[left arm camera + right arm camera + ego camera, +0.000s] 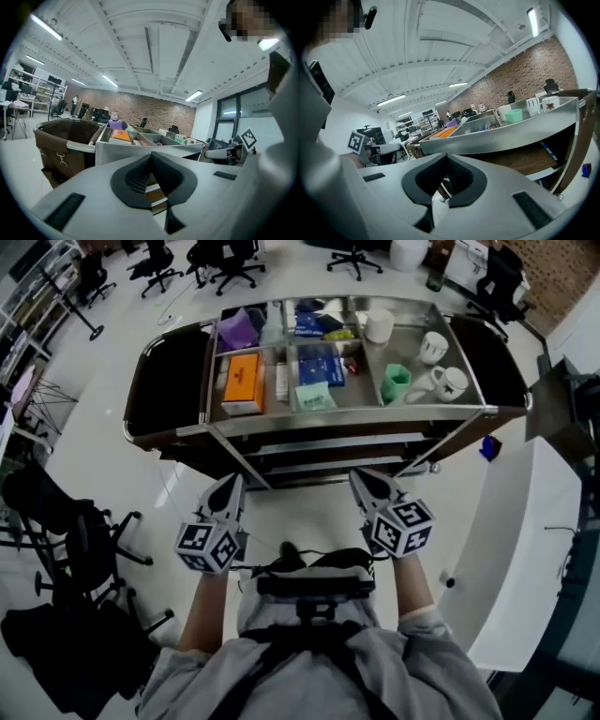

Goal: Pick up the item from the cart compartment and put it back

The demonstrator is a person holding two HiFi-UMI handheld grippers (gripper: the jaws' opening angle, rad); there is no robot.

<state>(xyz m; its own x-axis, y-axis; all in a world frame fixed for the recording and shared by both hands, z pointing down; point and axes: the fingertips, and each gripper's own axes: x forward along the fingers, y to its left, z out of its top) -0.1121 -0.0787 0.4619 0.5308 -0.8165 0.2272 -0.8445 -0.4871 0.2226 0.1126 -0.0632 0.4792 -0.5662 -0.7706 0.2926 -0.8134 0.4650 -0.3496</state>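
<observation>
A steel cart [349,418] stands in front of me, its top tray split into compartments. The left one holds an orange box [242,381] and a purple item [239,329]. Blue boxes [322,368] lie in the middle one. A green cup [396,382] and white mugs [448,382] sit in the right one. My left gripper [231,486] and right gripper [364,480] hover side by side just short of the cart's near edge, both shut and holding nothing. The left gripper view shows the shut jaw tips [151,157] below the tray rim [140,151]. The right gripper view shows the same [446,157].
Dark brown bags hang at the cart's left end [164,381] and right end [489,357]. A white counter [525,540] runs along my right. Black office chairs [84,549] stand at my left, and several more [225,263] beyond the cart.
</observation>
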